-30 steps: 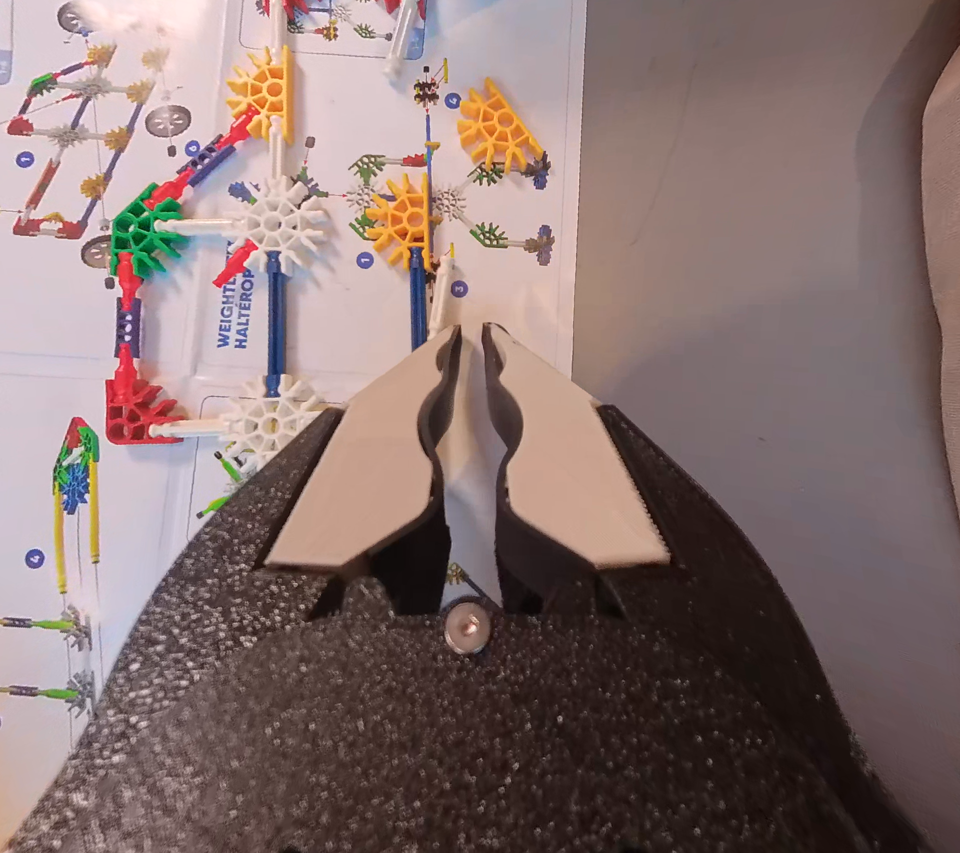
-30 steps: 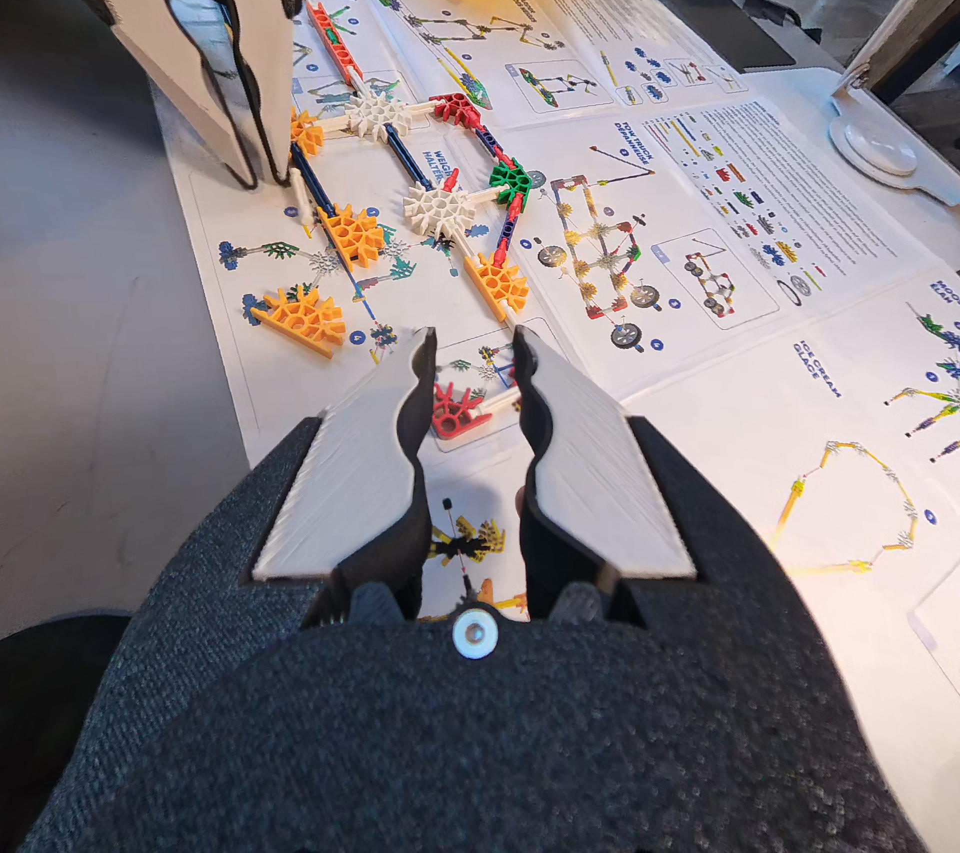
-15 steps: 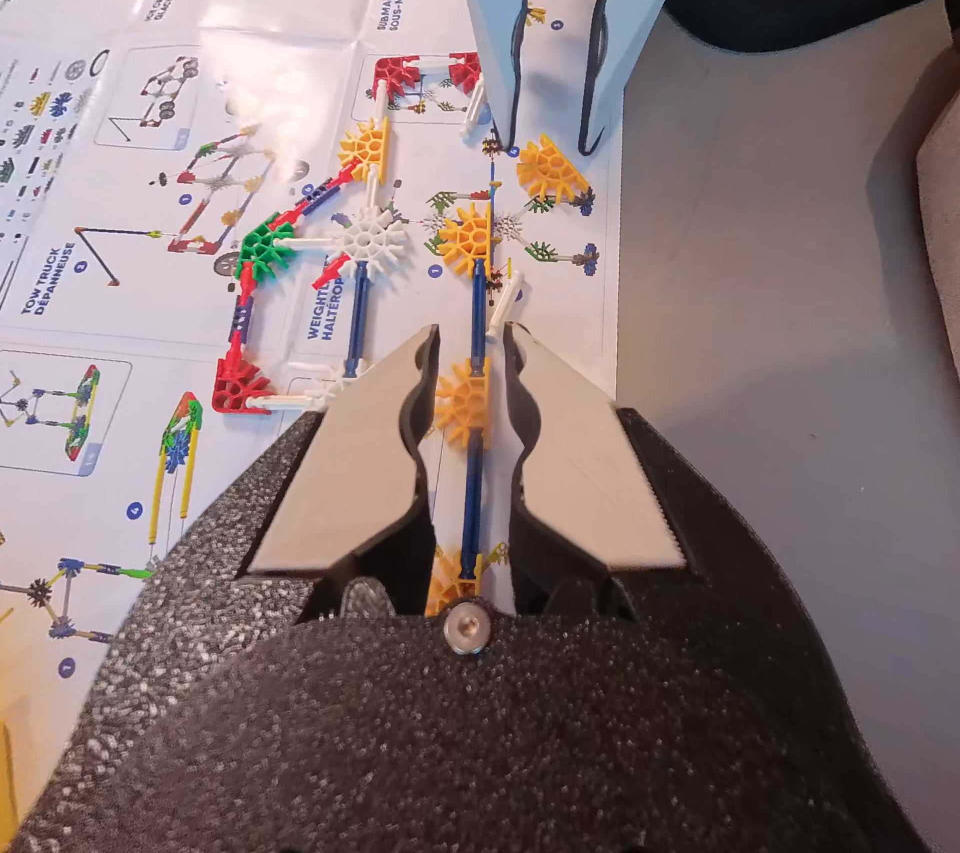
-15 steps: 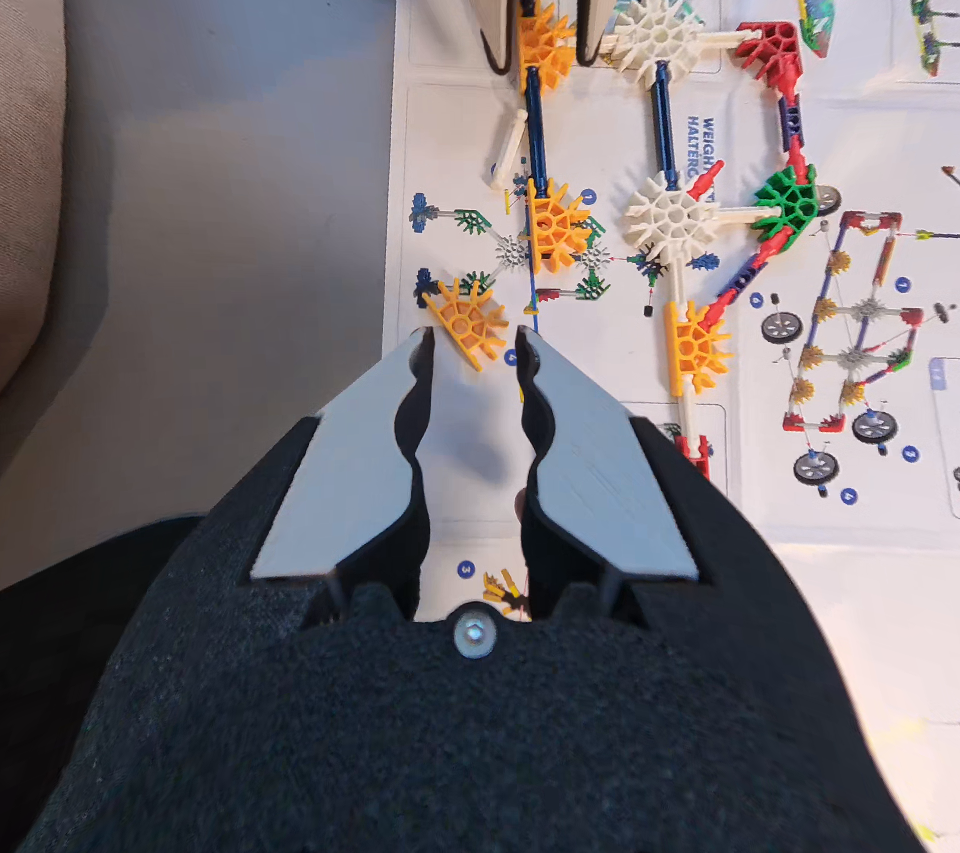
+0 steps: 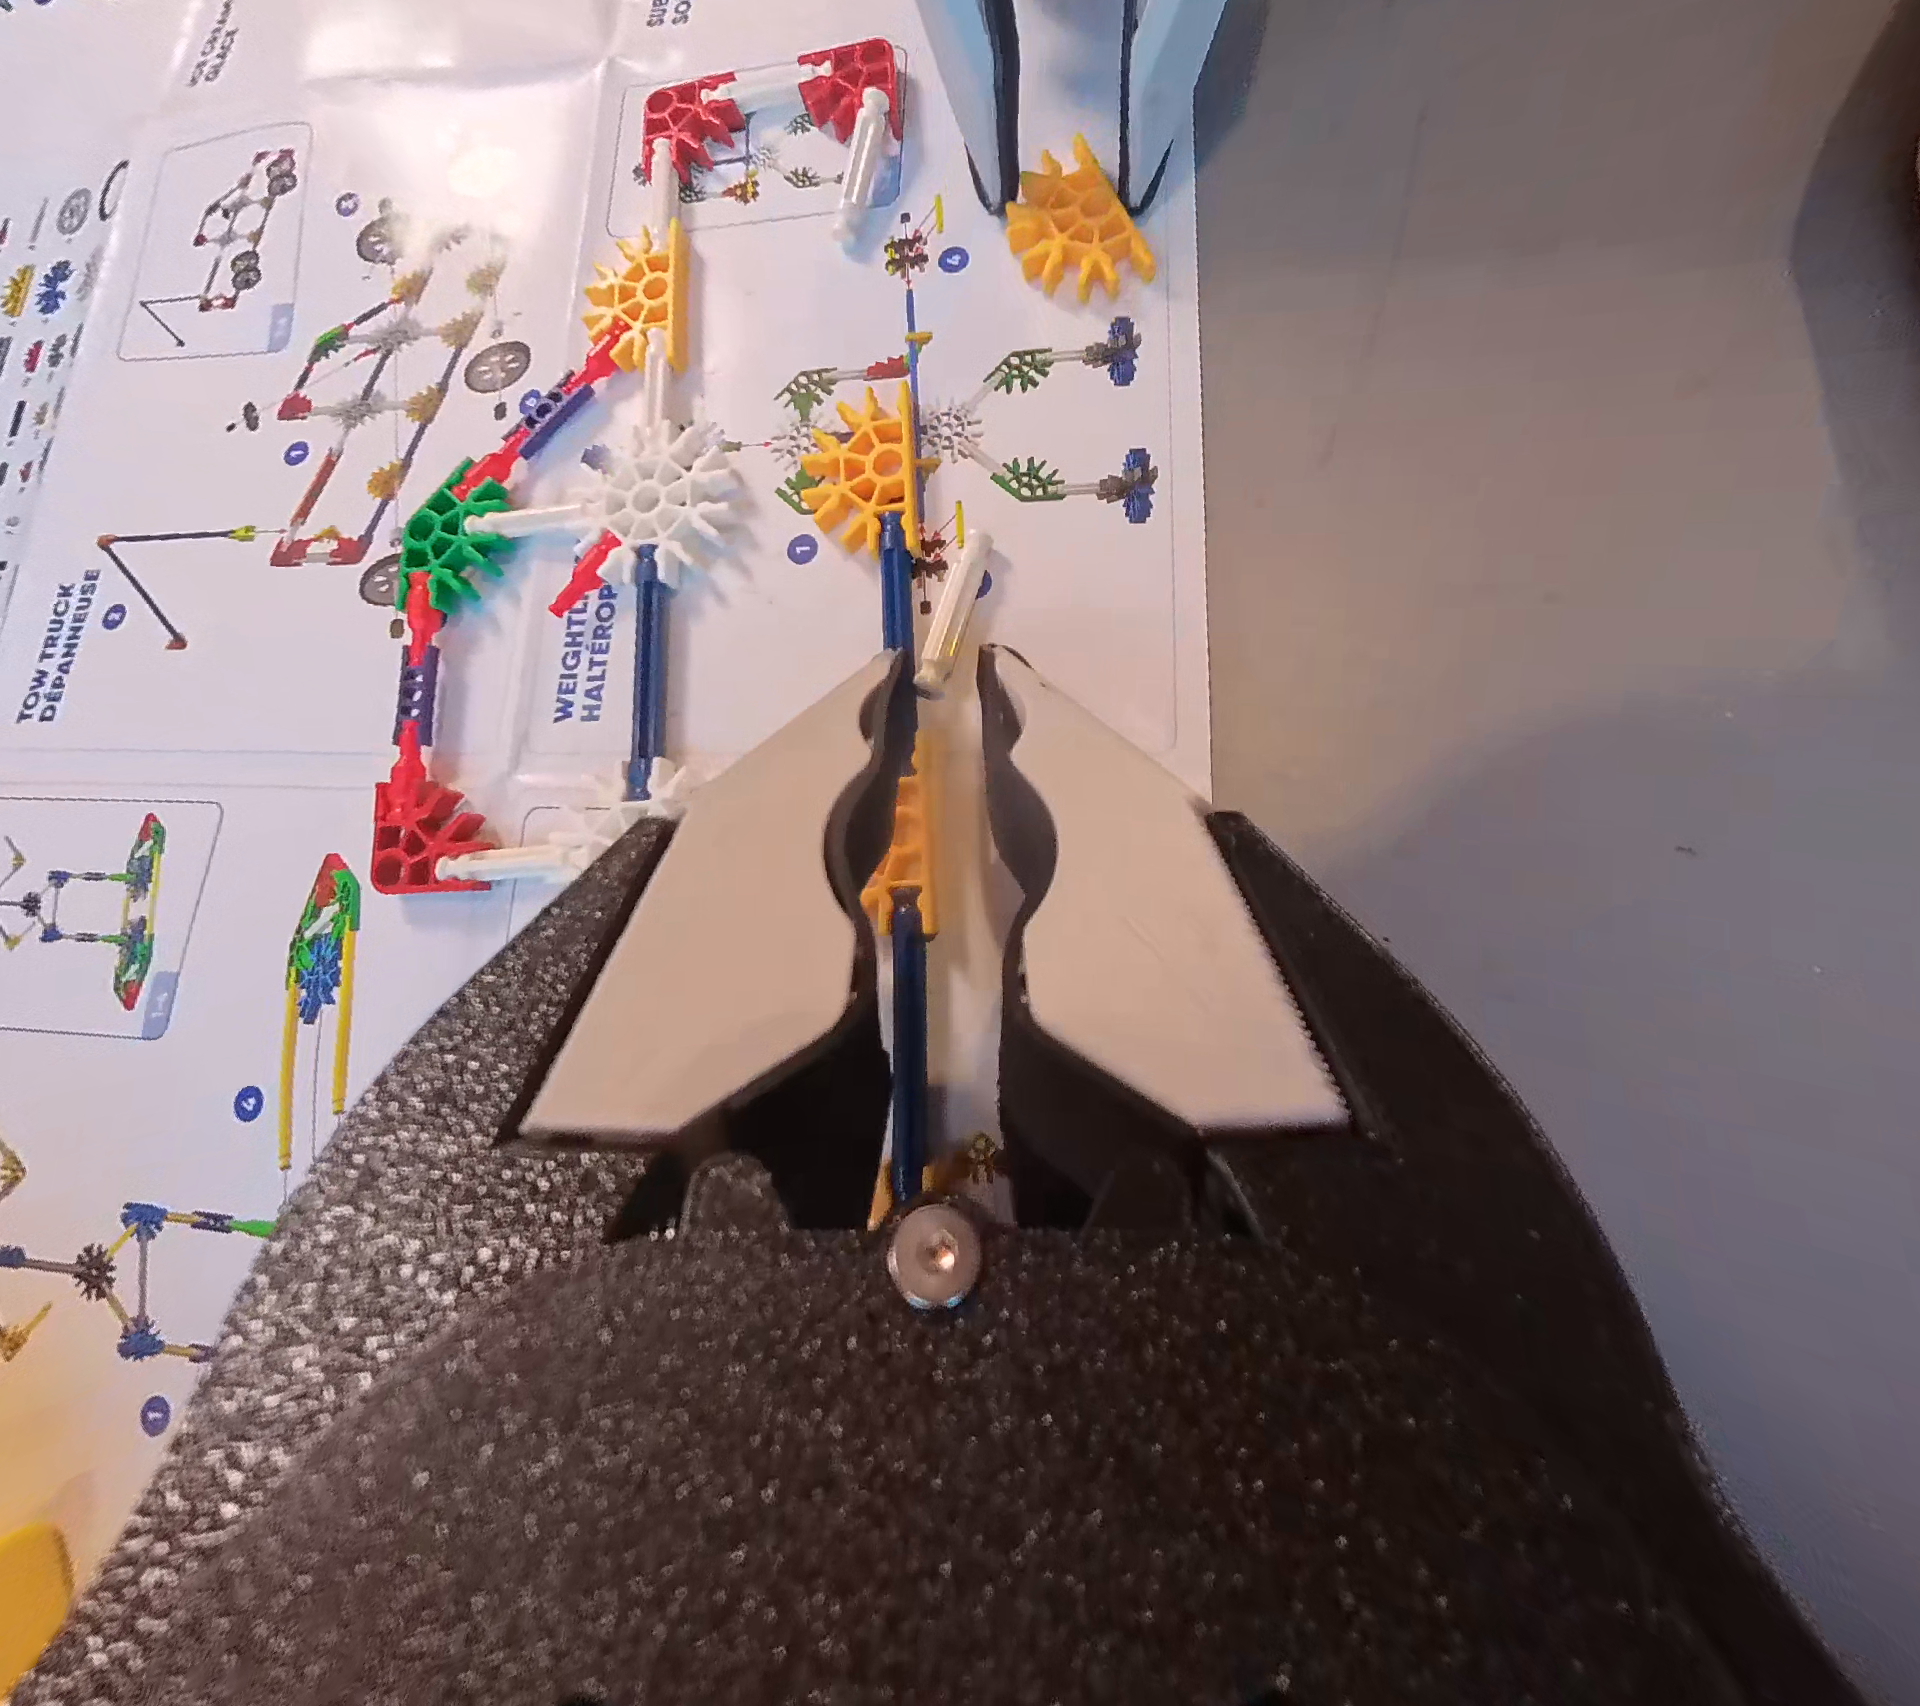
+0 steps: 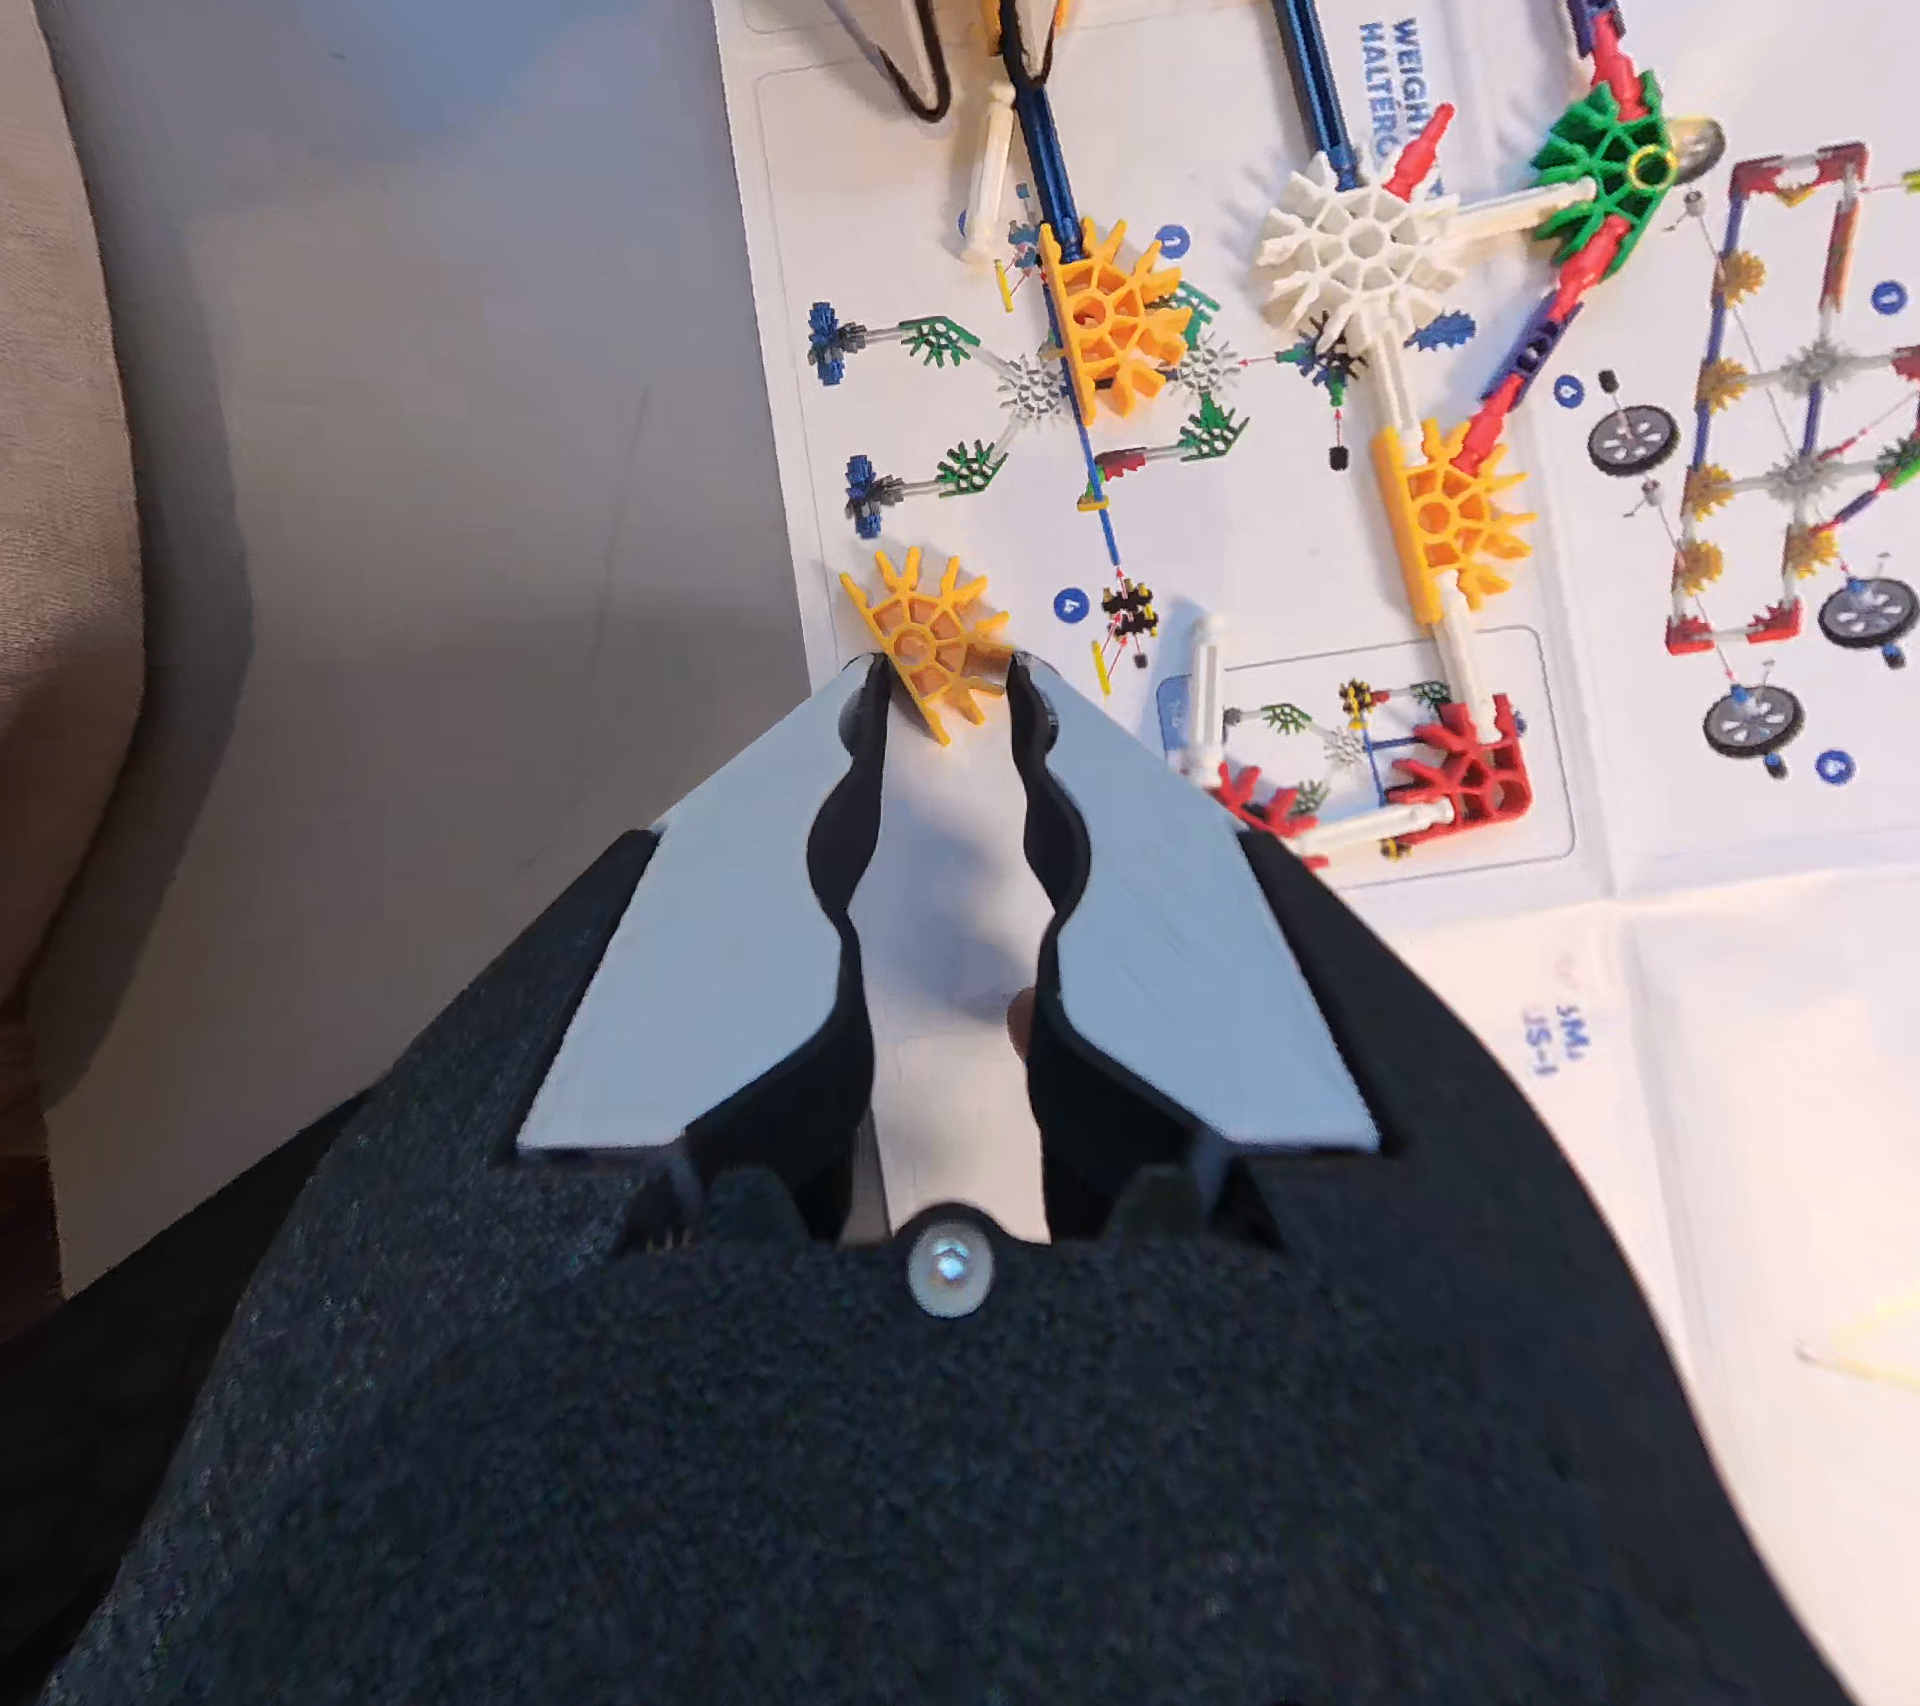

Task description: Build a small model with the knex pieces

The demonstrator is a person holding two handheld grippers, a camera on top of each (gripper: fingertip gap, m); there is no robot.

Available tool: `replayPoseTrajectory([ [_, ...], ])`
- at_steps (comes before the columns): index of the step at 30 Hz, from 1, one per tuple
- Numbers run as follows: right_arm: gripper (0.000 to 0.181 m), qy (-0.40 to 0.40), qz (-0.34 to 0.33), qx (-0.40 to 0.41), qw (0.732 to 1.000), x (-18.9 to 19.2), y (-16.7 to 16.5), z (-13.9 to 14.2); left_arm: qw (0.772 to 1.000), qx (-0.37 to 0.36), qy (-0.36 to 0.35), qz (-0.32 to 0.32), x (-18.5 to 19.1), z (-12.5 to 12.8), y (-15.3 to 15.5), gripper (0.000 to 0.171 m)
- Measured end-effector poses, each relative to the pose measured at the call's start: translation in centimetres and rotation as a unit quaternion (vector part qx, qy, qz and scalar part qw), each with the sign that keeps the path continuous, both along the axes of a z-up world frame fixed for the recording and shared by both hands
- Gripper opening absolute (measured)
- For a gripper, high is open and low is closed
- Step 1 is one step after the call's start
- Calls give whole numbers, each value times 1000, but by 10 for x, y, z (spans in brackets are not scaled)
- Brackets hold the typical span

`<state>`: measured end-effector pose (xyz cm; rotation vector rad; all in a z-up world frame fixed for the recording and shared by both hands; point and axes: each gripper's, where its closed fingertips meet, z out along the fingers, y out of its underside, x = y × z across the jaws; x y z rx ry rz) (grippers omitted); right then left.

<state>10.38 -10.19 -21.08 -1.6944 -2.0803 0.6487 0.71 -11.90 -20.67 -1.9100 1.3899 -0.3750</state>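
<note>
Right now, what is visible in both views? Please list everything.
table: one, grey, beneath everything.
instruction sheet: one, white, on table.
loose connector: one, yellow, sheet edge, between tips of right claw.
frame connectors: three, yellow, one between fingers of left claw.
snowflake connectors: two, white, in frame.
corner connectors: three, red, frame corners.
fan connector: one, green, frame side.
rods: at least three, blue, in frame.
loose rod: one, white, near left claw.
left claw: one, grey, straddling connector; grip unclear.
right claw: one, grey, flanking loose connector; grip unclear.
</note>
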Motion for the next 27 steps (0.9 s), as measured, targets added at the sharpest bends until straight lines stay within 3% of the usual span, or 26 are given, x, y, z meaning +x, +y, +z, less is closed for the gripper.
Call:
replayPoseTrajectory([
  [4, 22, 16, -41, -3, 999, 2, -1, 0, 1000, 1, 5, -4, 0, 0, -1, 0],
  [9, 28, 28, -33, -5, 999, 5, -3, 7, 1000, -1, 10, -8, 1, 0, -4, 0],
  [12, 28, 39, -46, 9, 998, 7, 16, 21, 1000, -4, 5, -11, 1, 1, -5, 0],
  [15, 23, 8, -53, 39, 998, 10, 40, 21, 1000, -9, -22, 3, 0, 9, -1, 12],
  [19, 21, -32, -36, 39, 998, 2, 50, 11, 999, -16, -19, 22, -9, 7, 4, 20],
  [23, 8, -73, -2, 44, 996, -1, 48, 1, 1000, -18, 6, 19, -12, -3, 3, 16],
  [27, 6, -79, 59, 61, 993, 3, 43, 2, 1000, -10, 17, 17, -13, -4, 3, 13],
])
